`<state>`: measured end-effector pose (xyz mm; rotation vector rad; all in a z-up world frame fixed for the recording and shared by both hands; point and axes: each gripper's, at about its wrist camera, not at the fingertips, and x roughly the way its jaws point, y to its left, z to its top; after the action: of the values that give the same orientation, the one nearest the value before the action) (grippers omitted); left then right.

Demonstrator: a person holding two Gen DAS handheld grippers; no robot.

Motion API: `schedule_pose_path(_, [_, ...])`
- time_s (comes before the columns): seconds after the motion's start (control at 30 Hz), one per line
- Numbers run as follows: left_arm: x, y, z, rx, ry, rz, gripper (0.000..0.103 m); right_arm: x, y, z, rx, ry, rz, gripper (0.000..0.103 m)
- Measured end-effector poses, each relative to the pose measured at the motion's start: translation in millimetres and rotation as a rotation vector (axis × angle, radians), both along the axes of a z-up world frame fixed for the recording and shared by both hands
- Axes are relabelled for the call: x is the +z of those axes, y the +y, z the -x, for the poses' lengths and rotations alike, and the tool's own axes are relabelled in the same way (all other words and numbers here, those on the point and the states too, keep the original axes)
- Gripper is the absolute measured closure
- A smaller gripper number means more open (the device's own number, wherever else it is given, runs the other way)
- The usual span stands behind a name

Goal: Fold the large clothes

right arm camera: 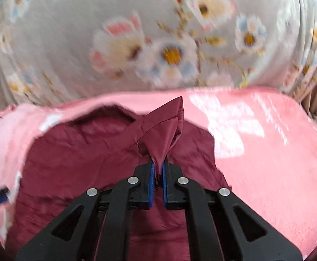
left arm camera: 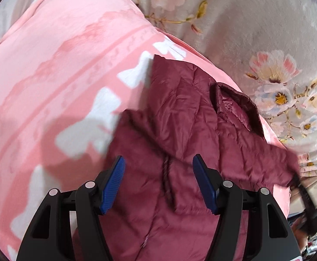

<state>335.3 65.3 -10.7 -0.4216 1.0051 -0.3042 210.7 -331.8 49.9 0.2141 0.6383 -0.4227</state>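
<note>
Now right gripper (right arm camera: 157, 169) clamps jacket (right arm camera: 106, 152) corner pointing up; left gripper (left arm camera: 158, 165) apart.

Maroon quilted jacket (left arm camera: 180, 113), crumpled on pink blanket (left arm camera: 49, 65), corner lifted

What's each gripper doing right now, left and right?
Left gripper: open, holding nothing, jaws apart above the jacket.
Right gripper: shut on a pinched fold of the jacket.
</note>
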Motion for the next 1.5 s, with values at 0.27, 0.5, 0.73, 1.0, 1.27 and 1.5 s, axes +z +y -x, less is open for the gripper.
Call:
schedule_pose_path(0.27, [-35.5,-27.0,-42.4,0.067,0.095,-0.212,0.074,-70.0,-15.5,0.5,-0.012,0.095,-0.124,0.098])
schedule_pose_path(0.5, [-46.0,-51.7,-35.4,0.041,-0.001,-0.445,0.086,-95.8,-10.4,1.6,-0.009,0.143,-0.126,0.097])
schedule_pose_path(0.73, [-25.3,-53.3,-16.9,0.012,-0.055,-0.528,0.086,-60.8,-6.9,22.3,-0.015,0.103,-0.094,0.091])
schedule_pose_path(1.0, [45.8,-94.7,-13.3,-0.052,-0.189,-0.483,0.081,11.9,12.7,9.6,0.038,-0.035,-0.042,0.091])
schedule_pose_path(1.27, [-11.5,-158.2,-19.8,-0.124,-0.132,-0.535,0.078,-49.9,41.5,-31.0,0.121,0.097,-0.090,0.091])
schedule_pose_path(1.5, [-43.2,-163.4,-9.0,-0.107,-0.168,-0.575,0.077,-92.0,46.5,-29.9,0.126,0.151,-0.100,0.092])
